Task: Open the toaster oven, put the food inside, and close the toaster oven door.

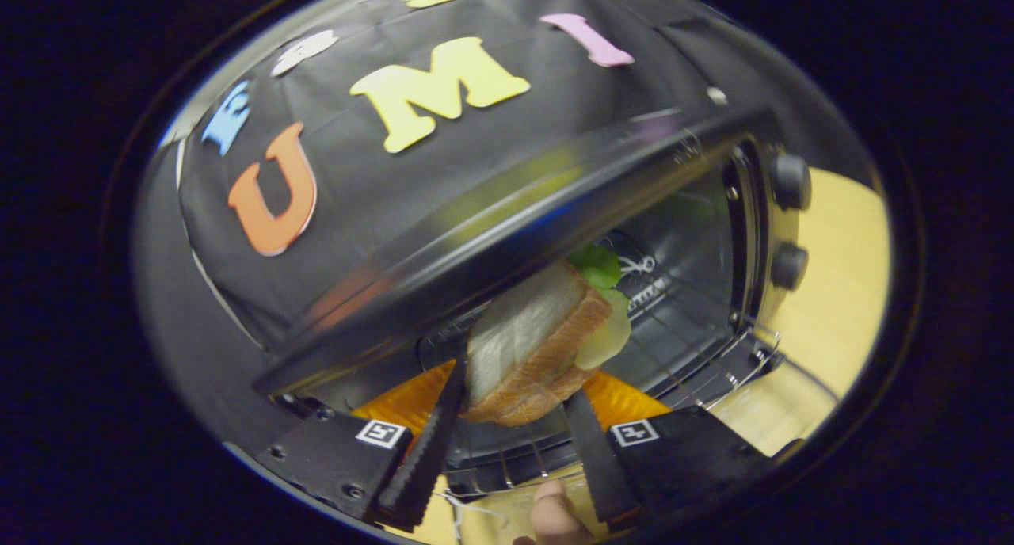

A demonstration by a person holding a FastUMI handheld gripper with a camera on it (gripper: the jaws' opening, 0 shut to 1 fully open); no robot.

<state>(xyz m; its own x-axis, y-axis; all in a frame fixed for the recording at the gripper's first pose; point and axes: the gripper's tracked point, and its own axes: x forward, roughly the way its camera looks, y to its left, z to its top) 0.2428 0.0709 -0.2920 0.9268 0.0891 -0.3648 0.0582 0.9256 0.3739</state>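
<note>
The gripper (515,418) is closed on the sandwich (531,347): one finger presses its white side, the other its crust side, and the jaws stand only as wide as the sandwich is thick. The sandwich points straight ahead from the fingers, with its long axis toward the oven (697,236), and its far corner with the green leaf (596,266) is already at the mouth of the oven. The oven top runs tilted just above the sandwich. The wire rack (689,347) lies below and beyond the sandwich, inside the oven, and the two knobs (790,182) are beside the mouth. I judge the door is open and the food is going in; next move probably needs lowering it on the rack, under the top edge. A fingertip (554,513) shows under the fingers.
</note>
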